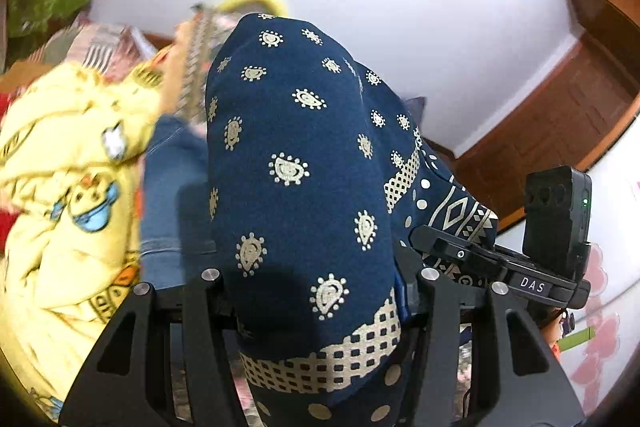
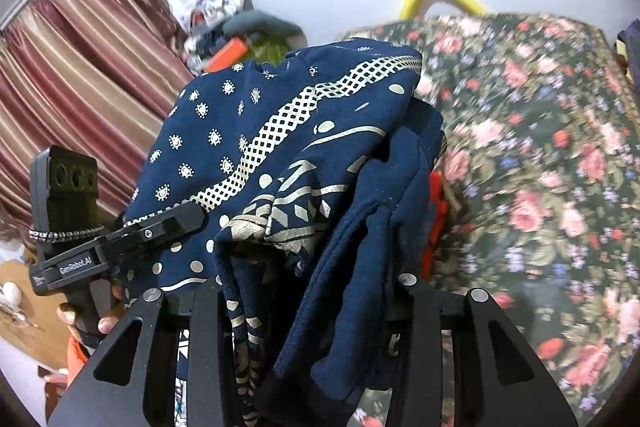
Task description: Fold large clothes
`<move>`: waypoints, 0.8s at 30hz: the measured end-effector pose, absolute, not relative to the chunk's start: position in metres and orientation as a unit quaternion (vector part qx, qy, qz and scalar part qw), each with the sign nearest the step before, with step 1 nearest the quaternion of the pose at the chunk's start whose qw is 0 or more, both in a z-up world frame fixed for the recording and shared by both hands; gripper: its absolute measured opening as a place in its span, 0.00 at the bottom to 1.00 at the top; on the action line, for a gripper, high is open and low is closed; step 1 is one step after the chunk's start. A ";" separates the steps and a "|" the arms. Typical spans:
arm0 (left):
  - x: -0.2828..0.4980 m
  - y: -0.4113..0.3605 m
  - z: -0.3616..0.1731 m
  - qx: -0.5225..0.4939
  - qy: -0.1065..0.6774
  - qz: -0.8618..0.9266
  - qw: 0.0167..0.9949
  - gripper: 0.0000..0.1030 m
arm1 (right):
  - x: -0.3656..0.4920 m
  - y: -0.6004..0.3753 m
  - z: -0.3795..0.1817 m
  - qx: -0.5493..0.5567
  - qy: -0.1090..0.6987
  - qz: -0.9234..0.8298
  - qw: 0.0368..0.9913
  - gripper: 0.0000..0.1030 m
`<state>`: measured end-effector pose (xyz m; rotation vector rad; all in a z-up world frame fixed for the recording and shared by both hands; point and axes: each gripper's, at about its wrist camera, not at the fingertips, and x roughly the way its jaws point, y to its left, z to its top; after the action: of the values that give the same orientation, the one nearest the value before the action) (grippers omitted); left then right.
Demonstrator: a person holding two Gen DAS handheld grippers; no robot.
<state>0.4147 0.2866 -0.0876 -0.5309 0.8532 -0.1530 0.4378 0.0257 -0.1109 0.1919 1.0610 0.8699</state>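
Note:
A large navy garment with cream paisley and lattice print hangs bunched between my two grippers, lifted in the air. My left gripper is shut on the navy garment, whose cloth drapes over and hides the fingertips. In the right wrist view the same navy garment is bunched over my right gripper, which is shut on it. The right gripper shows in the left wrist view, clamped on the garment's patterned hem. The left gripper shows in the right wrist view, pinching the lattice band.
A yellow printed garment and blue jeans lie at left. A floral bedspread covers the bed at right. Striped red curtains hang at left. A wooden door frame and white wall stand behind.

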 end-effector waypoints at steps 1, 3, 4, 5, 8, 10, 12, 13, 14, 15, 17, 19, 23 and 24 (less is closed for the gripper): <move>0.416 0.294 -0.097 -0.260 0.415 -0.071 0.869 0.51 | 0.441 0.034 -0.125 0.089 0.499 0.399 0.764 0.35; 0.425 0.313 -0.133 -0.279 0.433 -0.064 0.855 0.52 | 0.446 0.047 -0.147 0.082 0.512 0.392 0.760 0.35; 0.430 0.320 -0.151 -0.284 0.445 -0.061 0.847 0.52 | 0.449 0.054 -0.162 0.075 0.519 0.386 0.759 0.35; 0.432 0.323 -0.164 -0.284 0.456 -0.059 0.842 0.52 | 0.450 0.058 -0.171 0.072 0.526 0.380 0.758 0.35; 0.435 0.334 -0.204 -0.289 0.466 -0.058 0.834 0.57 | 0.452 0.065 -0.204 0.061 0.537 0.367 0.757 0.35; 0.430 0.338 -0.207 -0.291 0.452 -0.071 0.840 0.58 | 0.451 0.065 -0.205 0.060 0.526 0.371 0.762 0.39; 0.424 0.337 -0.203 -0.282 0.449 -0.072 0.845 0.63 | 0.451 0.062 -0.201 0.053 0.523 0.374 0.764 0.45; 0.420 0.334 -0.200 -0.267 0.450 -0.065 0.850 0.64 | 0.449 0.061 -0.197 0.042 0.522 0.373 0.766 0.46; 0.414 0.329 -0.195 -0.252 0.450 -0.058 0.855 0.65 | 0.442 0.063 -0.192 0.030 0.520 0.370 0.769 0.47; 0.412 0.327 -0.193 -0.241 0.449 -0.053 0.859 0.65 | 0.435 0.066 -0.187 0.009 0.513 0.360 0.779 0.53; 0.402 0.316 -0.180 -0.200 0.443 -0.037 0.873 0.65 | 0.423 0.064 -0.179 -0.020 0.500 0.343 0.795 0.61; 0.392 0.310 -0.174 -0.175 0.439 -0.021 0.881 0.66 | 0.413 0.059 -0.172 -0.043 0.490 0.331 0.805 0.63; 0.367 0.307 -0.160 -0.164 0.426 -0.005 0.890 0.66 | 0.397 0.042 -0.159 -0.056 0.486 0.304 0.817 0.64; 0.361 0.306 -0.158 -0.159 0.425 -0.004 0.891 0.66 | 0.391 0.037 -0.155 -0.059 0.484 0.298 0.820 0.64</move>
<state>0.3611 0.3061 -0.1582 -0.3292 0.8813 -0.0082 0.3915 0.0373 -0.1547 -0.1262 1.0311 0.6352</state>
